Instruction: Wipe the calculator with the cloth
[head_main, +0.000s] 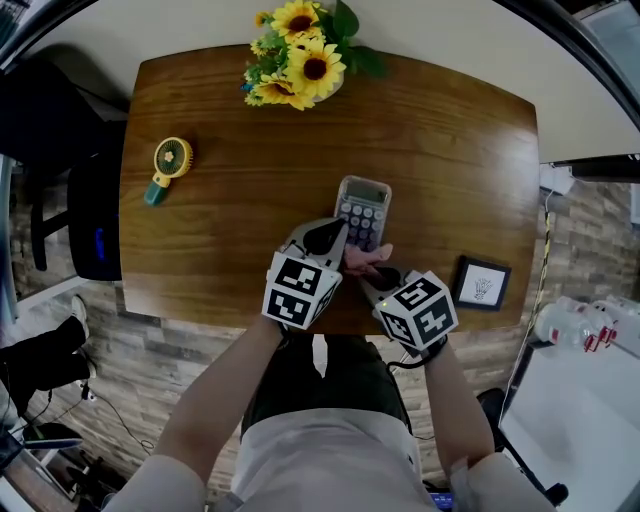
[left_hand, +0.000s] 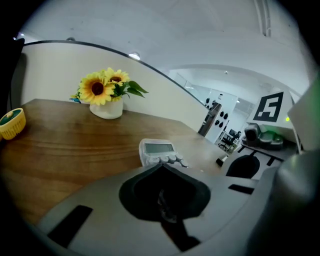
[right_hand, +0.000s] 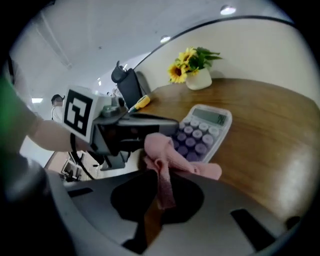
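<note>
A grey calculator (head_main: 362, 205) with purple keys lies on the wooden table (head_main: 240, 230), a little in from the front edge. A pink cloth (head_main: 363, 260) is bunched over its near end. My right gripper (head_main: 376, 276) is shut on this cloth (right_hand: 162, 152), which hangs out of the right gripper (right_hand: 156, 176) in front of the calculator (right_hand: 206, 129). My left gripper (head_main: 334, 234) sits at the calculator's near left corner, jaws together with nothing visible between them. In the left gripper view the calculator (left_hand: 157, 150) lies just beyond the left gripper (left_hand: 161, 168). The left gripper (right_hand: 137, 125) also shows beside the cloth.
A white pot of sunflowers (head_main: 298, 52) stands at the table's far edge. A small yellow hand fan (head_main: 168, 166) lies at the left. A dark framed card (head_main: 482, 282) rests at the front right corner. The person's legs are just below the front edge.
</note>
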